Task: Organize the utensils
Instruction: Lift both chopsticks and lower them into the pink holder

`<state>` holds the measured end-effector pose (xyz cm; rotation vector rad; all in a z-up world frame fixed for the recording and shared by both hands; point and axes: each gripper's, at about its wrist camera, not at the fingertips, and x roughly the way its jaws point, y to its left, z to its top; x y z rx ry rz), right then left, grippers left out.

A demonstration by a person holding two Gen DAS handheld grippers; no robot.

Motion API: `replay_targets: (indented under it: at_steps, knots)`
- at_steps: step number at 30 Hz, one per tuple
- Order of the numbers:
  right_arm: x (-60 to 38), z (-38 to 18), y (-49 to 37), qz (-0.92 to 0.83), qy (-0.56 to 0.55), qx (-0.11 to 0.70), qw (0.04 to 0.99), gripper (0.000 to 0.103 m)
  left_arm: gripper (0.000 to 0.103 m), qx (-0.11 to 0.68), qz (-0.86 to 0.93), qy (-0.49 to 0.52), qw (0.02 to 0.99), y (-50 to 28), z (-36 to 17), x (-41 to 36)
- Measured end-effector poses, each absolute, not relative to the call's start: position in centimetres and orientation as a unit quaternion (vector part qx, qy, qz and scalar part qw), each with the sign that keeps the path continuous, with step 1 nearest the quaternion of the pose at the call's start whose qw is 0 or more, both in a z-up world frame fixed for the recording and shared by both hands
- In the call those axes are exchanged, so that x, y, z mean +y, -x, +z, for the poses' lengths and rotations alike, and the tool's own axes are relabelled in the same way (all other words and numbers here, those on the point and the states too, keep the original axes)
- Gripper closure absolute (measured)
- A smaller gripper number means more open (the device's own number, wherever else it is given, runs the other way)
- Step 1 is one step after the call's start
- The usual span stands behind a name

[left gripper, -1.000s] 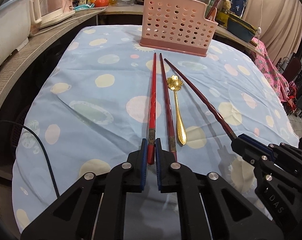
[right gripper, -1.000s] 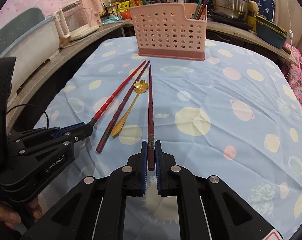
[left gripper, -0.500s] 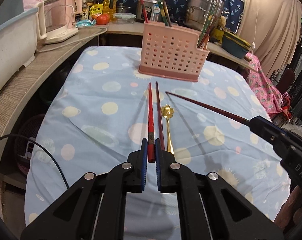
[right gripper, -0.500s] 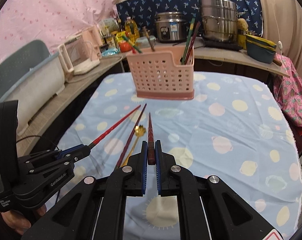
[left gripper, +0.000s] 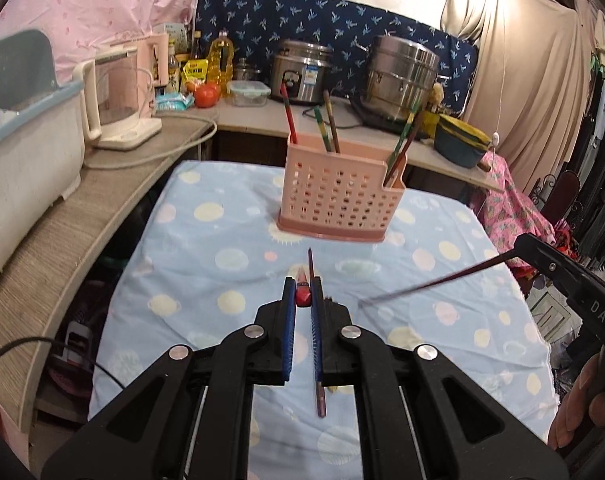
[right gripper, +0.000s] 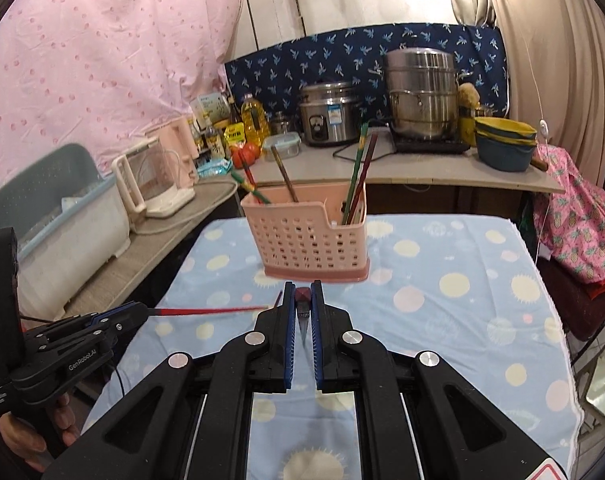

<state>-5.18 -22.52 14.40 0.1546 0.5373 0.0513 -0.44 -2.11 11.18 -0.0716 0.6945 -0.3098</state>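
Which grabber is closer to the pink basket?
Right, probably. The right gripper, holding a dark chopstick, has its tips almost at the pink basket's base; the left gripper, holding a red chopstick, sits farther back.

A clothed table [left gripper: 190, 280] bears a pink basket [left gripper: 338, 204] and a dark chopstick [left gripper: 320, 394].

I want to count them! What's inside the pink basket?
Chopsticks stand in the pink basket: a few in the big part and some in the small side pocket. Their lower ends hide behind the wall, so anything lying at the bottom can't be seen.
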Motion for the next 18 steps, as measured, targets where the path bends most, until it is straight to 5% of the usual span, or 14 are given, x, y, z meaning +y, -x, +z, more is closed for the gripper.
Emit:
replay_targets:
  at_steps: [18]
  knots:
    - [-24.8,21.0,0.0,0.02,-0.082,0.2,0.976,0.096,0.096,0.255,-0.162,0.029,0.953,-4.2,20.1,-3.3]
